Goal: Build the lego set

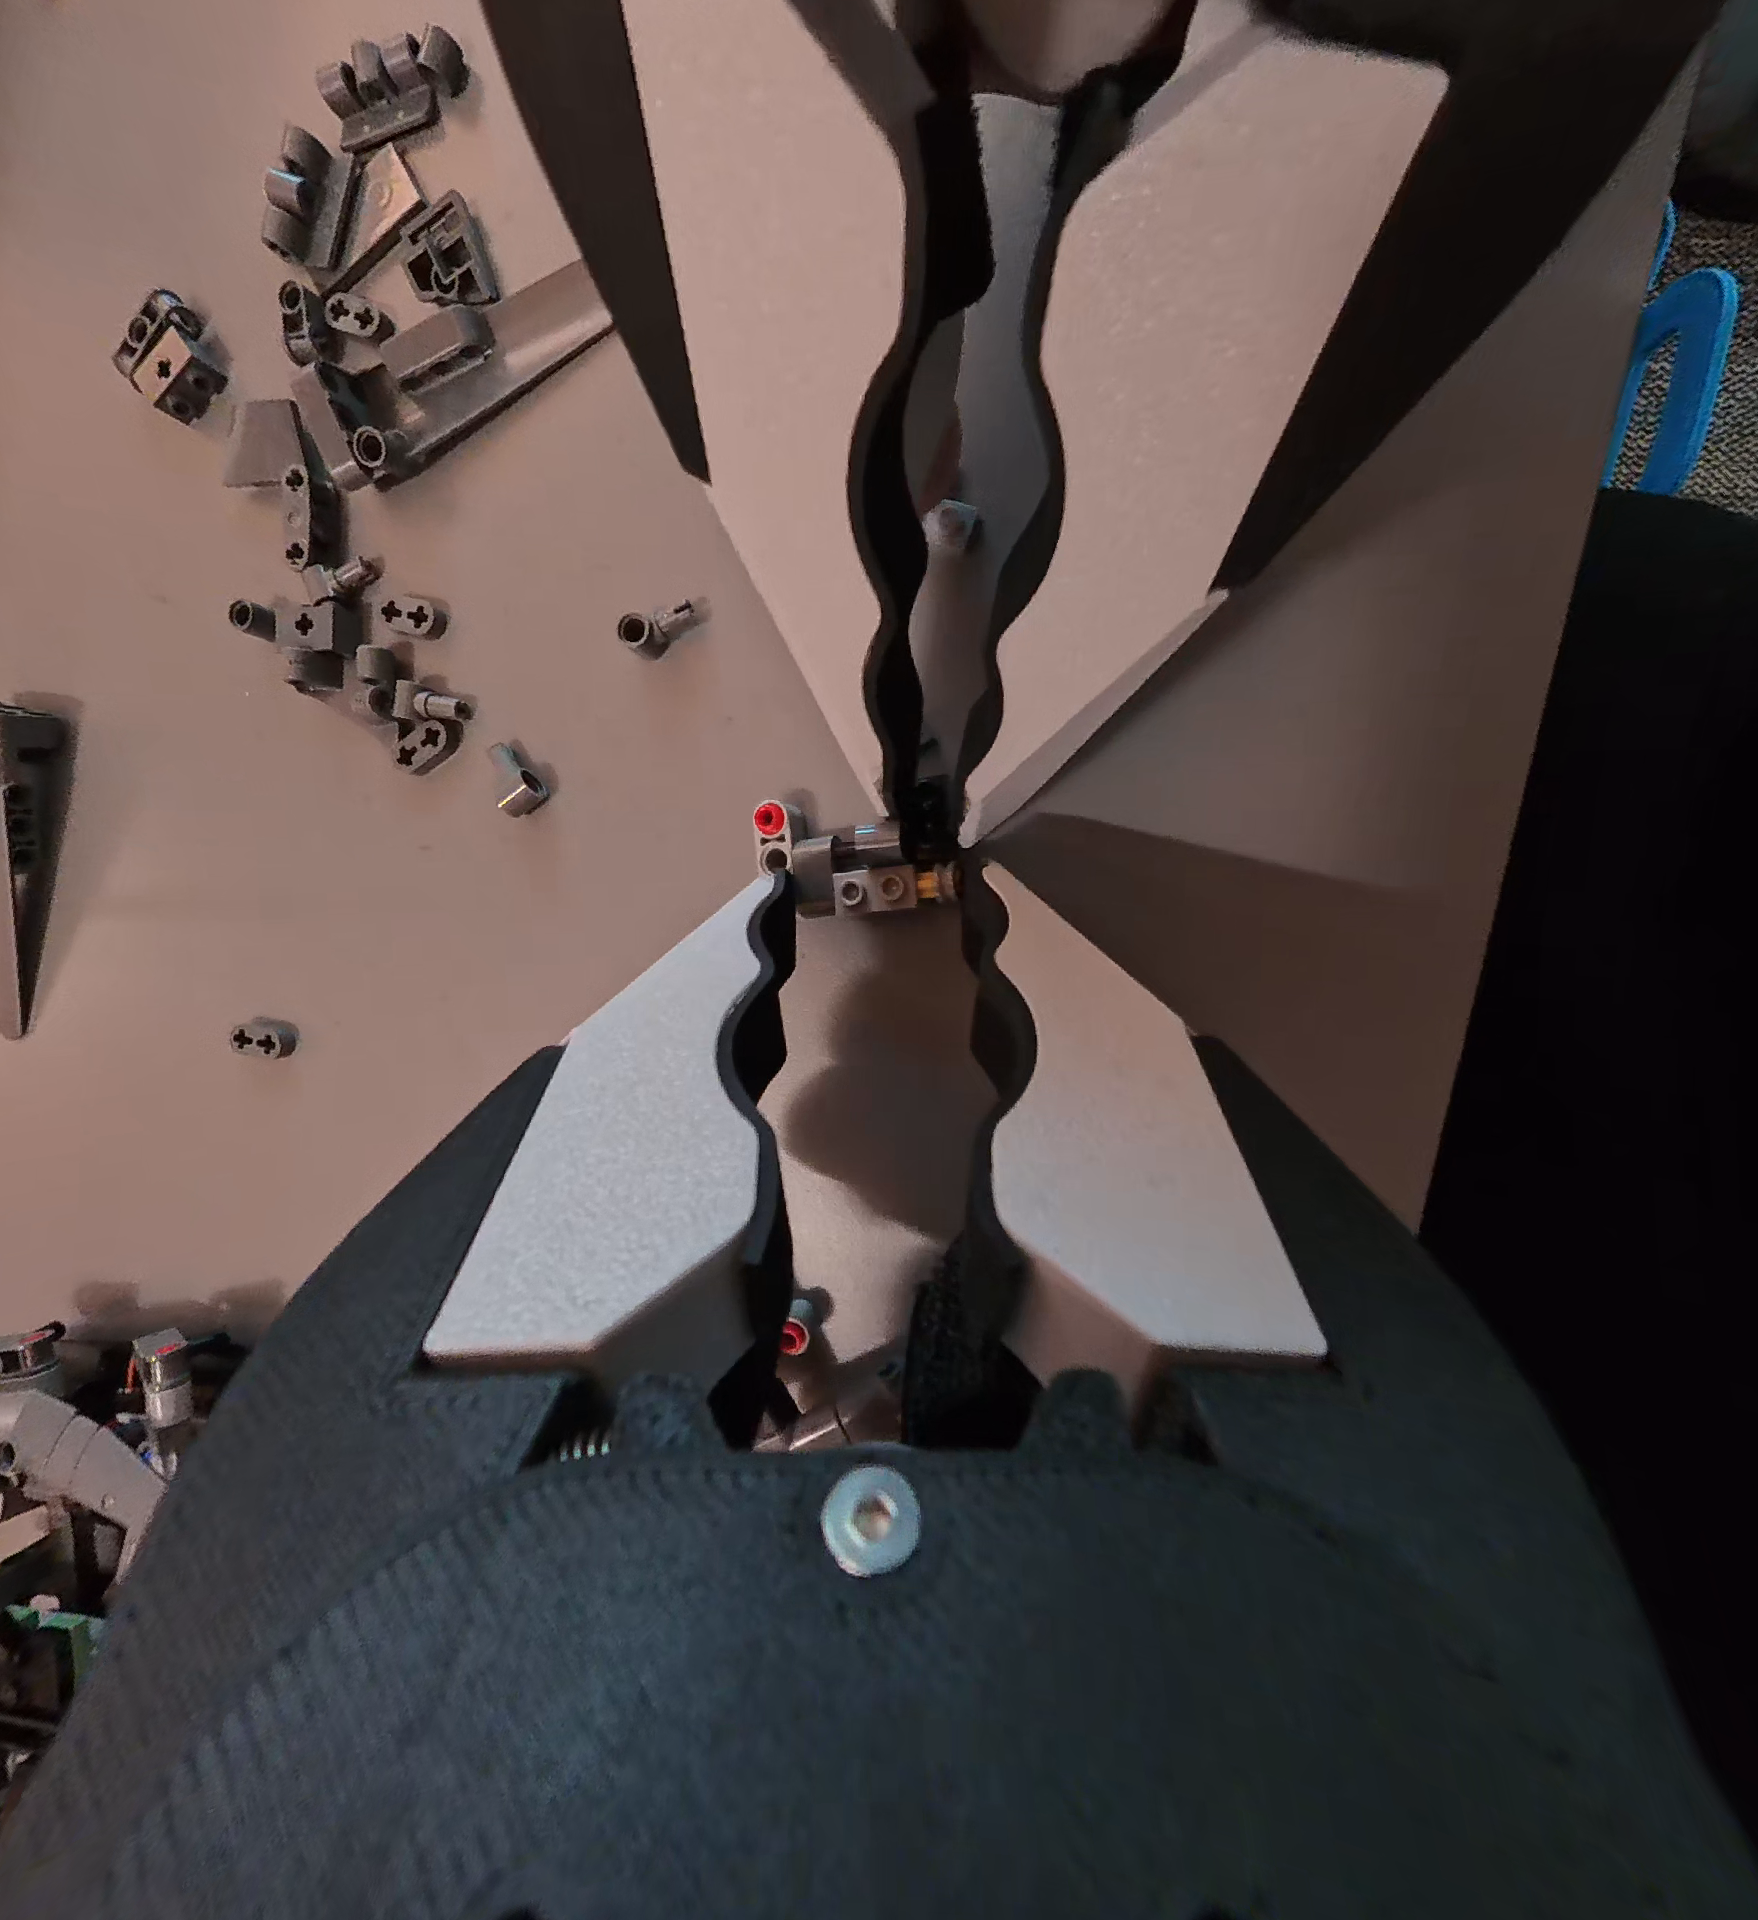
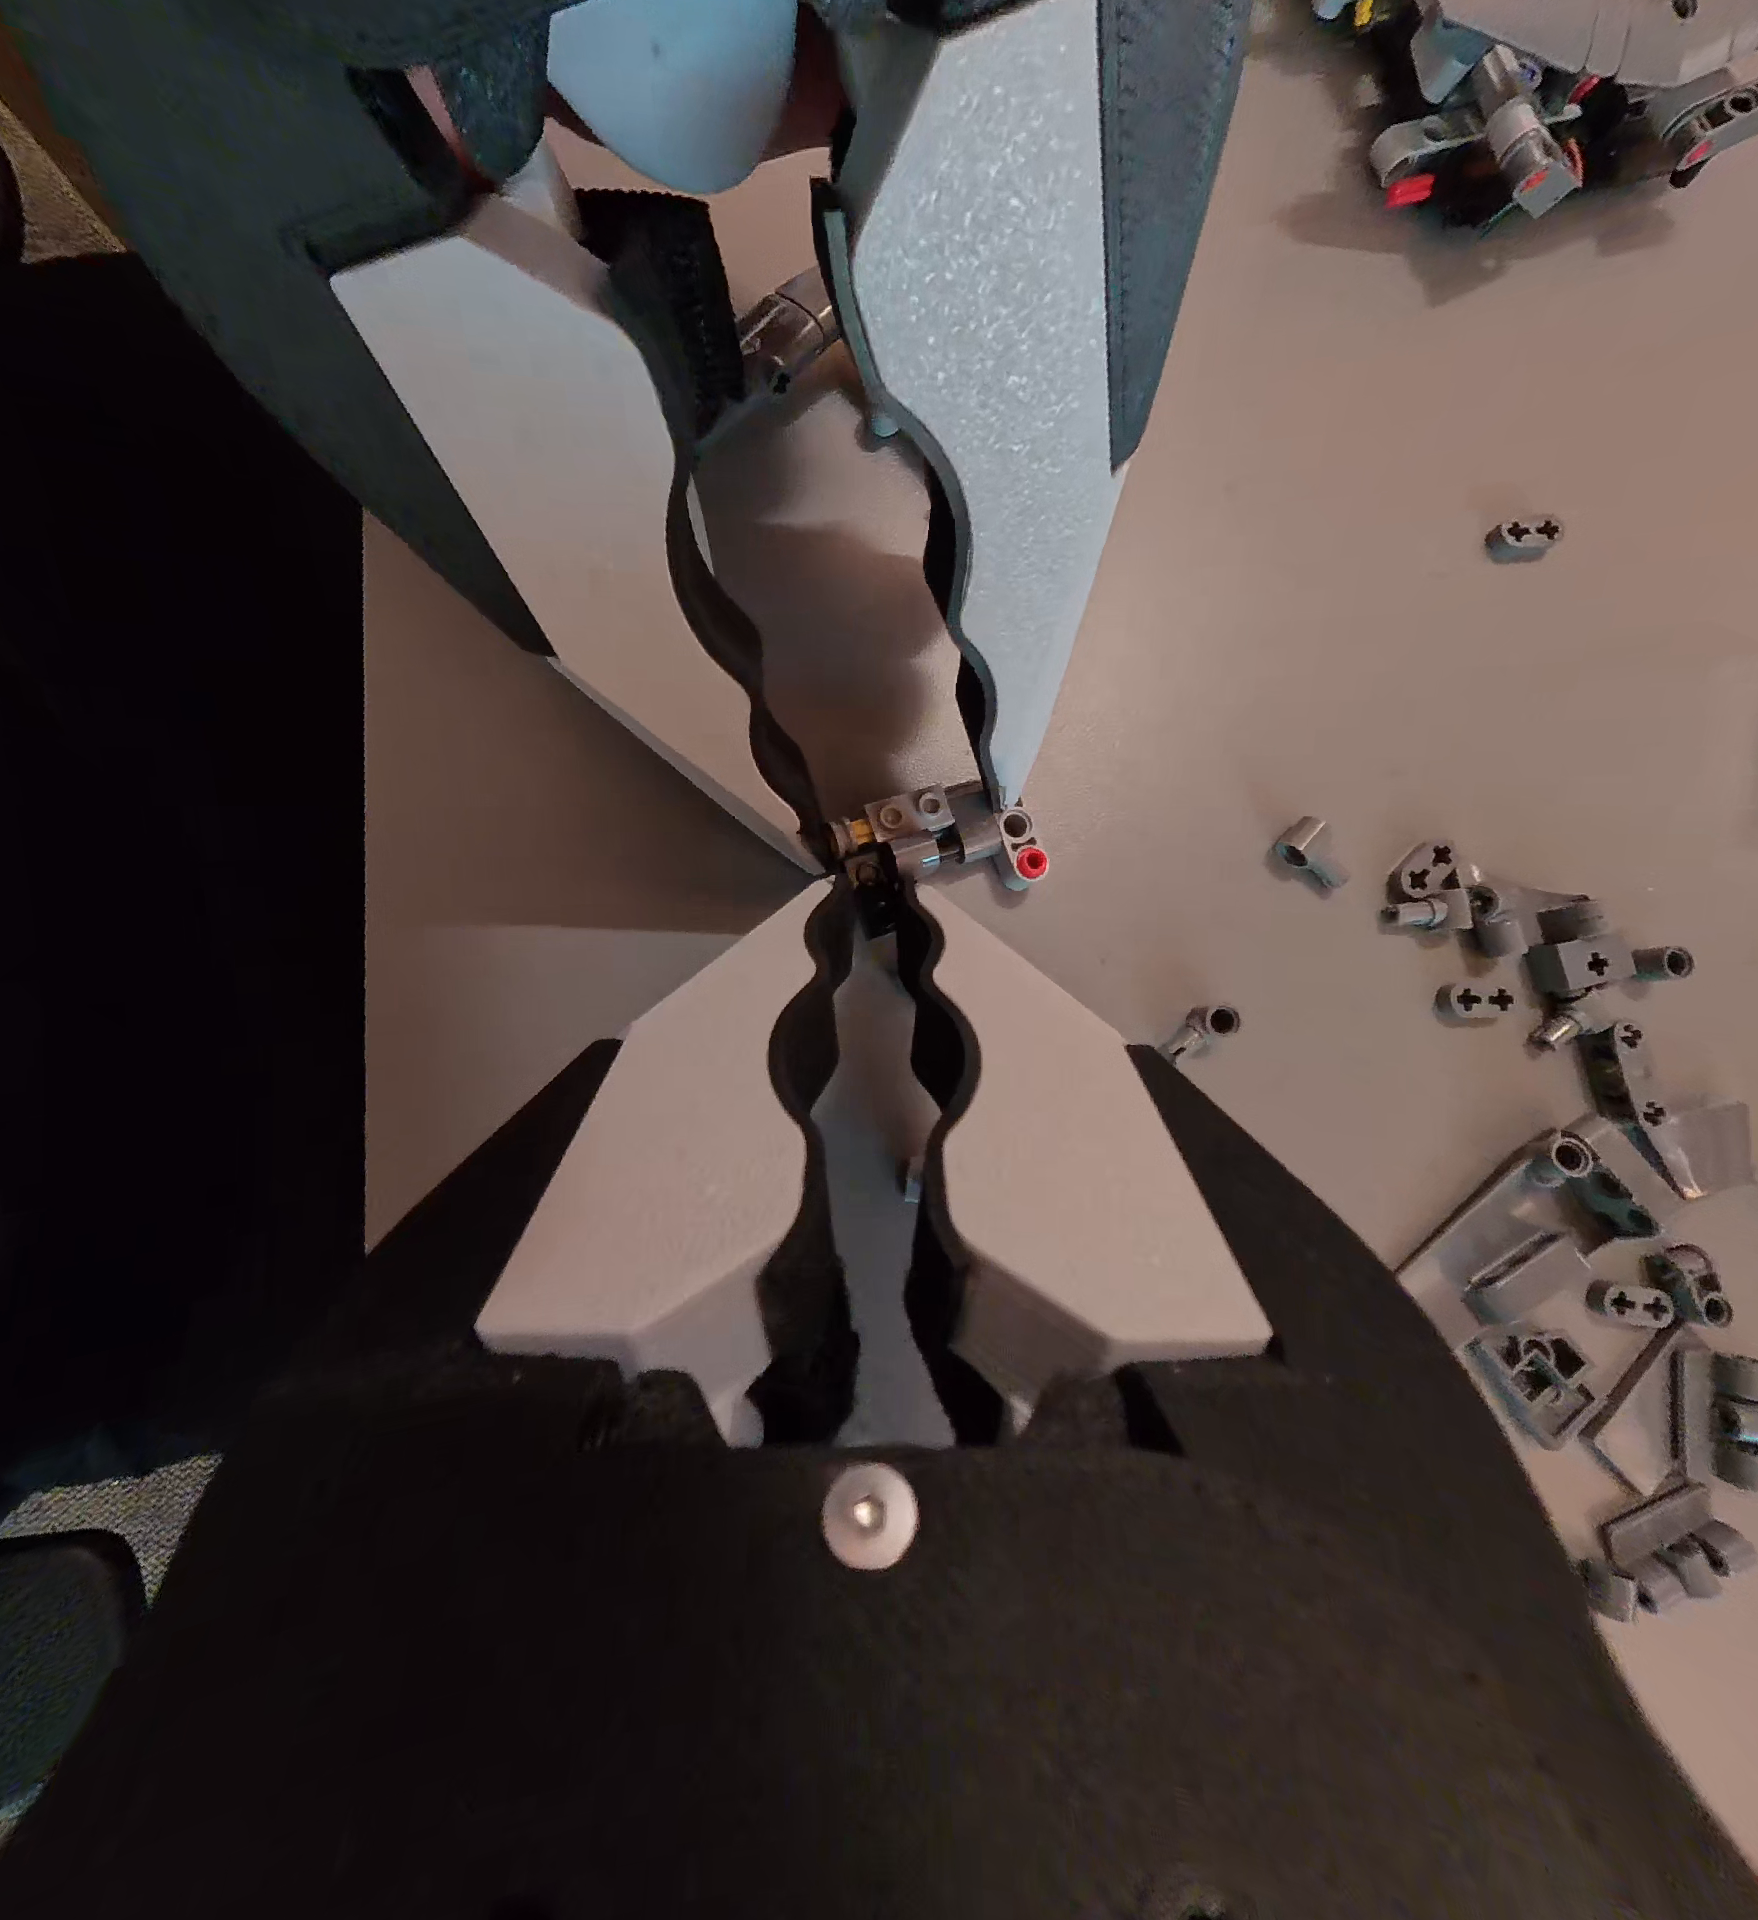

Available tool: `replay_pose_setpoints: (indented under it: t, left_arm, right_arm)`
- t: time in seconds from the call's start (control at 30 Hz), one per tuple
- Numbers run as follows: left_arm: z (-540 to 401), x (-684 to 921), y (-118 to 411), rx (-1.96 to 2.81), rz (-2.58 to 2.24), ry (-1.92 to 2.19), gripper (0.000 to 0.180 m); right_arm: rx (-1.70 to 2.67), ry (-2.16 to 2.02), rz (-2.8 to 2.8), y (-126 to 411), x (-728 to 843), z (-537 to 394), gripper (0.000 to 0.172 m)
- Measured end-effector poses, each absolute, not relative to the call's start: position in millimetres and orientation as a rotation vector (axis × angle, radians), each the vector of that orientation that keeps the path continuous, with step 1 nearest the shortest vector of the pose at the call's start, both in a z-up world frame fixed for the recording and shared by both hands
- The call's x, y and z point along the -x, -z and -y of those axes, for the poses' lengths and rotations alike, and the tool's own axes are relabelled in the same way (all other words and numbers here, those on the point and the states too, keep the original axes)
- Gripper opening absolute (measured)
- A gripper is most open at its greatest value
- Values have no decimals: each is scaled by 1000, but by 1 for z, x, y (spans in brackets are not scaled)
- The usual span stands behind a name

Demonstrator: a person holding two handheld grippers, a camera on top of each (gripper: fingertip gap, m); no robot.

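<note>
Centre frame, above the worktop [image 1: 179, 935]: left tool [image 1: 880, 883] partly open, clamped across the grey brick assembly [image 1: 859, 868]; right tool [image 2: 870, 914] near-closed, pinching a small black piece [image 2: 877, 909] at its end. Judgement: keep both aligned, press squarely

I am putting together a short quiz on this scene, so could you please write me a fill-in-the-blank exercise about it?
1. The small grey brick assembly between the two grippers has a pin at one end coloured ____.
2. The right gripper pinches a small brick coloured ____.
3. The loose grey pieces lie on a ____.

Missing words: red; black; table
</note>
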State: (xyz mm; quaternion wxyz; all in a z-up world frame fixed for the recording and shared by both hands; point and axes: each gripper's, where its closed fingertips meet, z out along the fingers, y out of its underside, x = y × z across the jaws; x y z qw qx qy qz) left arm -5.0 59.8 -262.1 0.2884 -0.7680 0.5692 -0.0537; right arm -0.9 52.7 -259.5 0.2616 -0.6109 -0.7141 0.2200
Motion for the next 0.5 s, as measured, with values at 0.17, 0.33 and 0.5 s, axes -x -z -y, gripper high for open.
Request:
replay_pose_setpoints:
  t: [0.17, 0.33, 0.5]
  left_arm:
    - [-60, 5, 262, 2043, -1526, 145, 31]
    - [-61, 4, 262, 2040, -1527, 152, 31]
    - [-62, 4, 262, 2038, -1532, 157, 31]
  right_arm:
    - [1656, -638, 1963, 258, 1, -53, 5]
    - [1634, -640, 2006, 259, 0, -54, 5]
    - [1626, -644, 2025, 259, 0, -55, 4]
